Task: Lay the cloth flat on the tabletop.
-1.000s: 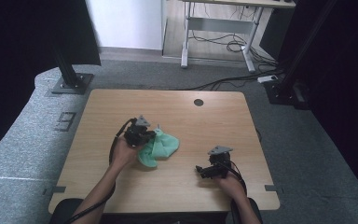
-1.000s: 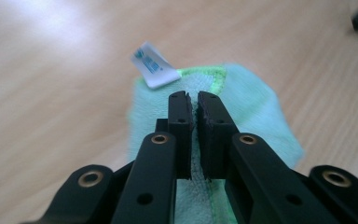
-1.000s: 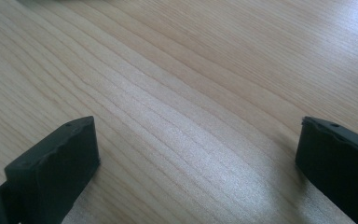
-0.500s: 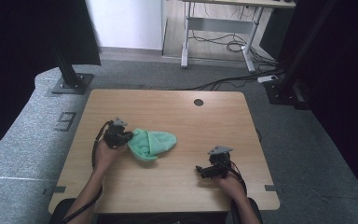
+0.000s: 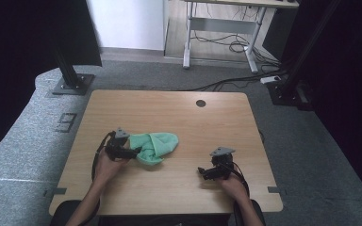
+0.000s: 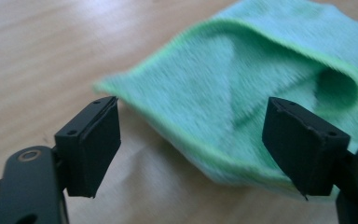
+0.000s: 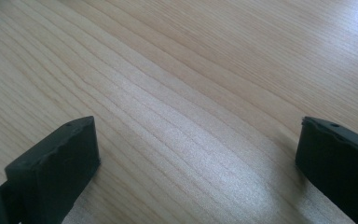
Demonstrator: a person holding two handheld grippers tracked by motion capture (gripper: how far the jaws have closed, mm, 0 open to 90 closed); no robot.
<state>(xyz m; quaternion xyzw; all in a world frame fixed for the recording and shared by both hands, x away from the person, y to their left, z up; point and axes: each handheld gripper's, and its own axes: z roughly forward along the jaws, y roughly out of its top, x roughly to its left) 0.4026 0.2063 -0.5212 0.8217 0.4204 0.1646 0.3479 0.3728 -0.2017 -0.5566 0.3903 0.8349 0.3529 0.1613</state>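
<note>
Green cloth [image 5: 154,147] lying on wooden tabletop [image 5: 179,117], left of centre, folded over on itself, one rounded end toward the middle, rumpled. In left gripper view, cloth [image 6: 242,93] with a folded flap and a light green hem running diagonally, near edge reaching down between the jaws.

Left tool [image 5: 133,153] low over tabletop at cloth's left edge, held in left hand [image 5: 104,165], pointing toward the cloth. Jaws apart, just been opening; cloth edge between them but pads not pressing on it. Left pad [image 6: 93,144] clear of the fabric over bare wood; right pad [image 6: 303,144] in front of the cloth, contact not clear. Grey three-cornered plate on top, black cable looping beside the wrist.

Right tool [image 5: 201,172] near front right of tabletop, well apart from cloth, held in right hand [image 5: 231,184]. Jaws wide apart, bare wood grain [image 7: 191,116] between them, nothing gripped.

Round hole [image 5: 200,103] near far edge of tabletop. Grey floor [image 5: 311,155] around; black stand base [image 5: 70,84] at far left; desk frame and cables on floor beyond.
</note>
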